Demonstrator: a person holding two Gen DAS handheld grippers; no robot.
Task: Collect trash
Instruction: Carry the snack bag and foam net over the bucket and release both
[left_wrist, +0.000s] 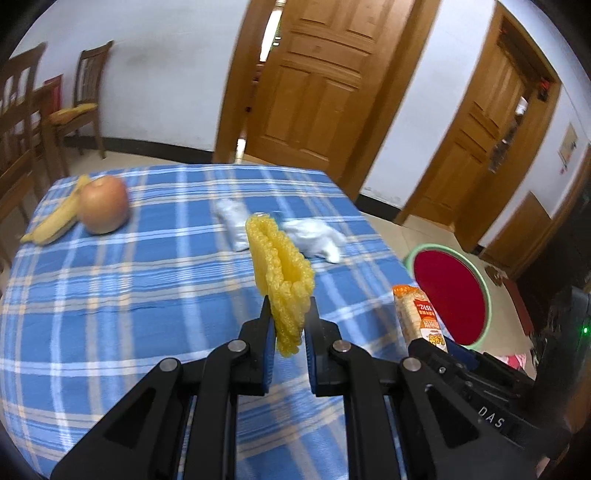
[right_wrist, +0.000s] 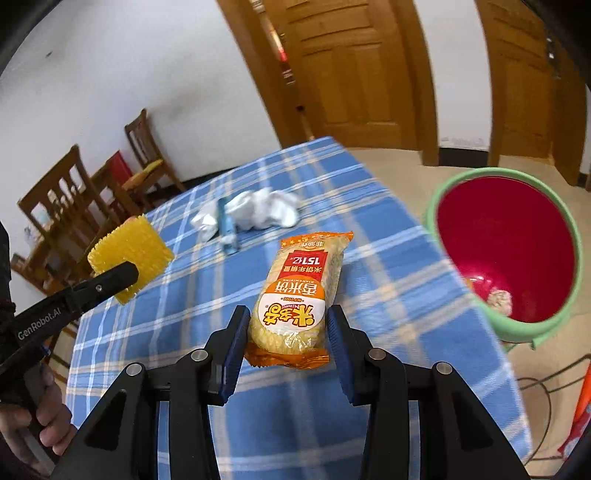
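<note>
Left gripper (left_wrist: 288, 325) clamped on yellow foam net (left_wrist: 280, 273) above checked tablecloth (left_wrist: 129, 295), right gripper (right_wrist: 288, 332) squeezing rice cracker packet (right_wrist: 295, 295), red bin (right_wrist: 506, 251) beside table holding perhaps a wrapper, crumpled tissues (right_wrist: 258, 210) mid-table, apple (left_wrist: 103, 205) and banana peel (left_wrist: 55, 225) far left.

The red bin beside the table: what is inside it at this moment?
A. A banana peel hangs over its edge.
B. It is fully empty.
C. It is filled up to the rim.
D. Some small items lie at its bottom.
D: in the right wrist view, the red bin shows a few small items lying at its bottom, with most of the inside bare.
</note>
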